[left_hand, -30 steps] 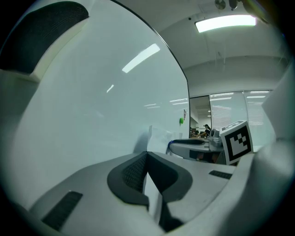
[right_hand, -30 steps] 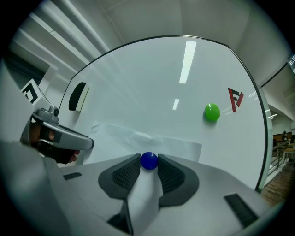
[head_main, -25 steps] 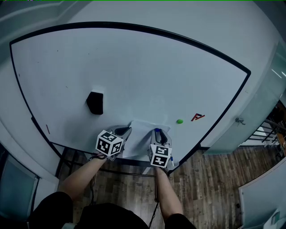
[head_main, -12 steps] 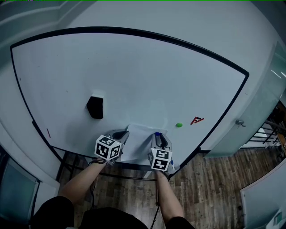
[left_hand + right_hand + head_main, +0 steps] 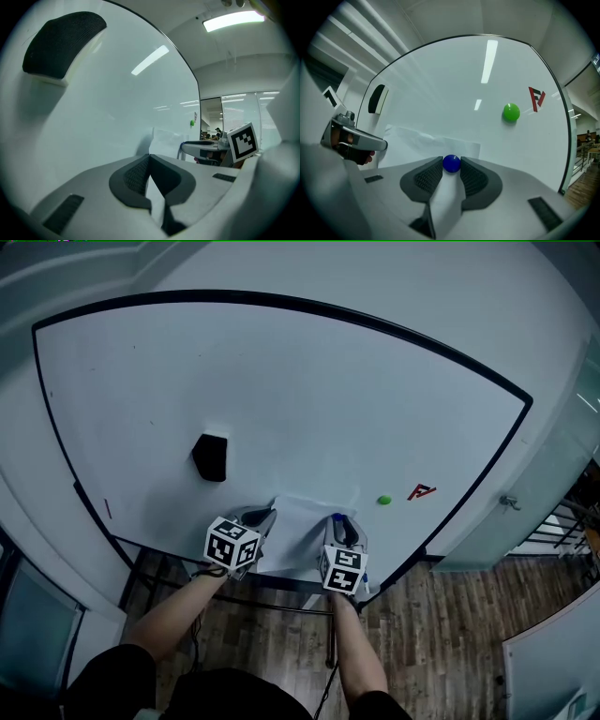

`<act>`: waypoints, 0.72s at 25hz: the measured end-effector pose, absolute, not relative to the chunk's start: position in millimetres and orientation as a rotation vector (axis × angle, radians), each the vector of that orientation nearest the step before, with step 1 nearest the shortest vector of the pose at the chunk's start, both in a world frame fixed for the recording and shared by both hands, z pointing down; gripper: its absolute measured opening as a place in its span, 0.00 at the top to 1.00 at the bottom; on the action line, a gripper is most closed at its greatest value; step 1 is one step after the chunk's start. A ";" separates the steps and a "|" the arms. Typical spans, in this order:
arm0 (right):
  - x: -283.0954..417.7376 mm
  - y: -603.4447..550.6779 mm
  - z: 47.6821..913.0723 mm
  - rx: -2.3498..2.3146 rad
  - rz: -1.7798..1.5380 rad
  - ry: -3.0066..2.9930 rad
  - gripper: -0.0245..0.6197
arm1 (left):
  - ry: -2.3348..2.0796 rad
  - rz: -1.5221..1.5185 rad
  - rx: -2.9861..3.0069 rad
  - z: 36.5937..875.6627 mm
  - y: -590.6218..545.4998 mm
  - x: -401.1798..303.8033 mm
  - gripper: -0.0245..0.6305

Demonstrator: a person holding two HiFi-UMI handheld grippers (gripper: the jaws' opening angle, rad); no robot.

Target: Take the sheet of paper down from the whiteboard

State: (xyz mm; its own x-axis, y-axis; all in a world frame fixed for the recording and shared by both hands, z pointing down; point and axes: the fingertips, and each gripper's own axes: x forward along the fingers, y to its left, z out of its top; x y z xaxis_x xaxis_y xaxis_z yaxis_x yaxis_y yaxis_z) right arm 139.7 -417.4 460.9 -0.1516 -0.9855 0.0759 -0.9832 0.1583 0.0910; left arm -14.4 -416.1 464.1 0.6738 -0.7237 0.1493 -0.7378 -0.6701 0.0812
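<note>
**A:** Where are we gripping the sheet of paper?

**B:** We are holding it low on the whiteboard, close to the lower run of the black frame. The left gripper is pinching the sheet's left edge. Its ribbed dark pads are pressing together at the tips, with white paper showing in the slot behind them.

**A:** And on the other side?

**B:** The right gripper is closing on a round blue magnet. One pad is touching each flank of it, and the magnet is sitting on the sheet near its right edge.

**A:** How much room are we getting around us?

**B:** Plenty upward. The glossy board is lying bare above the sheet and is reflecting the ceiling lights. A black felt eraser is sitting up and to the left, well clear of the sheet. A green ball magnet is sitting to the right of the sheet's upper corner, apart from it. A red mark is sitting further right, near the frame.

**A:** What are we seeing of the paper itself?

**B:** It is thin and white, and its top edge is rippling rather than lying flat. Below the board, brown plank flooring is showing.
</note>
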 end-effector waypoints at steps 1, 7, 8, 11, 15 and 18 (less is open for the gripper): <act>140.6 -417.2 460.5 1.965 -0.030 -2.297 0.76 | -1.207 0.155 2.748 463.7 -415.9 -14.9 0.93; 141.0 -417.0 459.7 1.960 -0.027 -2.299 0.76 | -1.226 0.157 2.740 464.1 -415.1 -18.2 0.93; 140.7 -416.9 459.9 1.958 -0.026 -2.299 0.76 | -1.230 0.155 2.736 464.9 -415.1 -19.4 0.93; 140.4 -417.0 459.8 1.955 -0.024 -2.300 0.76 | -1.239 0.154 2.723 467.2 -415.3 -22.4 0.93; 143.6 -415.8 460.3 1.962 -0.019 -2.290 0.76 | -1.255 0.160 2.705 468.8 -414.9 -27.7 0.93; 146.7 -416.9 459.4 1.966 -0.020 -2.287 0.76 | -1.265 0.162 2.697 466.9 -416.5 -30.9 0.93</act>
State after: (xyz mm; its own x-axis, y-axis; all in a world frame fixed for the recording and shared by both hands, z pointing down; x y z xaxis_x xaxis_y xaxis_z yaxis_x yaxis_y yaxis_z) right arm 146.7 -416.9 459.4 -0.1452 -0.9856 0.0864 -0.9840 0.1530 0.0918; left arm -30.9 -416.5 466.9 0.6366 -0.7535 0.1642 -0.7706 -0.6299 0.0967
